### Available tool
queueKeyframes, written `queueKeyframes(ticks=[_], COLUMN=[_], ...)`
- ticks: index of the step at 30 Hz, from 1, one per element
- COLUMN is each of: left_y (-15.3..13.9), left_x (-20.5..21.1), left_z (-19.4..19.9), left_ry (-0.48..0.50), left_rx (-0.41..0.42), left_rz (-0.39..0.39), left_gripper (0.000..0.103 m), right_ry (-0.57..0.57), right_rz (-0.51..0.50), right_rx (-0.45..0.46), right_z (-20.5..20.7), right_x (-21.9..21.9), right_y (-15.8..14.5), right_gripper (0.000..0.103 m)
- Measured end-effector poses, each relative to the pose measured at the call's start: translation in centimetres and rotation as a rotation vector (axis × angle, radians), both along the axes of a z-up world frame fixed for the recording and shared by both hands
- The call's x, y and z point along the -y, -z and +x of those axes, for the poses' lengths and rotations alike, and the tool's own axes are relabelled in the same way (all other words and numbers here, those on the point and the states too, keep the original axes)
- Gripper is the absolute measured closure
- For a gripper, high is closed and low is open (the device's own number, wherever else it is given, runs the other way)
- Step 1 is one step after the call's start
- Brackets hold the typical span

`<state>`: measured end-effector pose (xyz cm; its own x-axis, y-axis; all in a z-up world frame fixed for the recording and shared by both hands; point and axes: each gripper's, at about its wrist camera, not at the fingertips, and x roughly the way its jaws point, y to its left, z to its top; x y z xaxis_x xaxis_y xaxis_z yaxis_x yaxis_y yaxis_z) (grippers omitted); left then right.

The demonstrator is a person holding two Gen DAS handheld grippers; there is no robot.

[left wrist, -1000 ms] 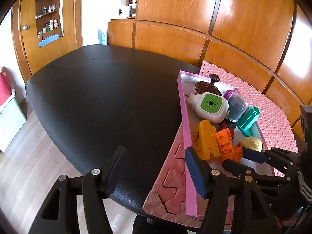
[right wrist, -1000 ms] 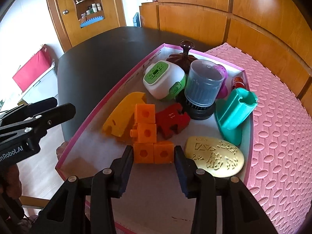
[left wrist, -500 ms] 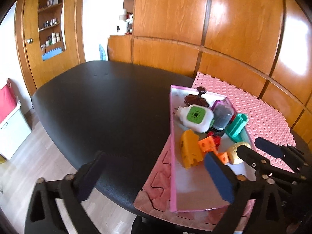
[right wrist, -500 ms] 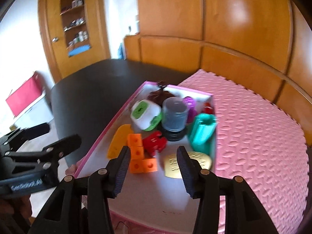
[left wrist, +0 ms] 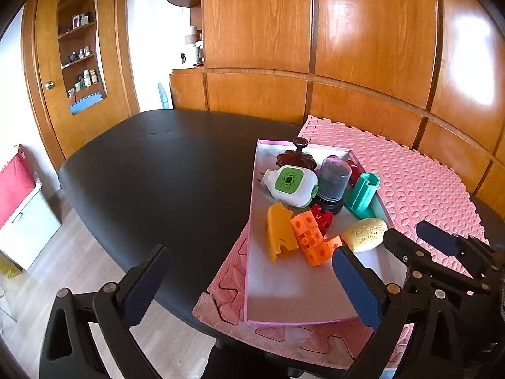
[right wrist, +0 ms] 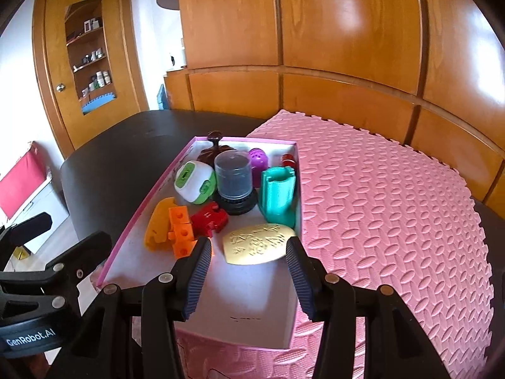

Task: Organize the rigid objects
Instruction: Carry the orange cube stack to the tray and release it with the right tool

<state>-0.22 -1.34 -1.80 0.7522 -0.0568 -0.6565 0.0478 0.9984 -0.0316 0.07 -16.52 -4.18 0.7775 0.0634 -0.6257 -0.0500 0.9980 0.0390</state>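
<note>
Two wide-open, empty claws wait; the right gripper [right wrist: 247, 252] is nearer, just before the yellow oval soap [right wrist: 257, 244], lying crosswise.

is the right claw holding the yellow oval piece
No, the right claw is open and empty, with the yellow oval piece lying loose in the pink box beyond its fingers.

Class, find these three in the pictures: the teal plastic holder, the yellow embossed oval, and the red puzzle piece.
Teal plastic holder [right wrist: 277, 197], right wrist view, front wall.
Yellow embossed oval [right wrist: 257, 248], right wrist view, patterned top face.
Red puzzle piece [right wrist: 210, 219], right wrist view, flat top.
</note>
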Motion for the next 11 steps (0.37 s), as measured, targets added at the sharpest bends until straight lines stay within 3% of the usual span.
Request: queueKeyframes(ticks=[11], left_y=[-0.01], left_x=[0.25], left_z=[-0.05], left_ry=[0.011], left_rx=[0.01], left_rz=[0.006], left_gripper=[0.001], right_ry=[0.013], right_rz=[0.011], right_rx=[-0.001], right_z=[-0.06], right_x=[0.72], right_y=[0.31], right_gripper=[0.053])
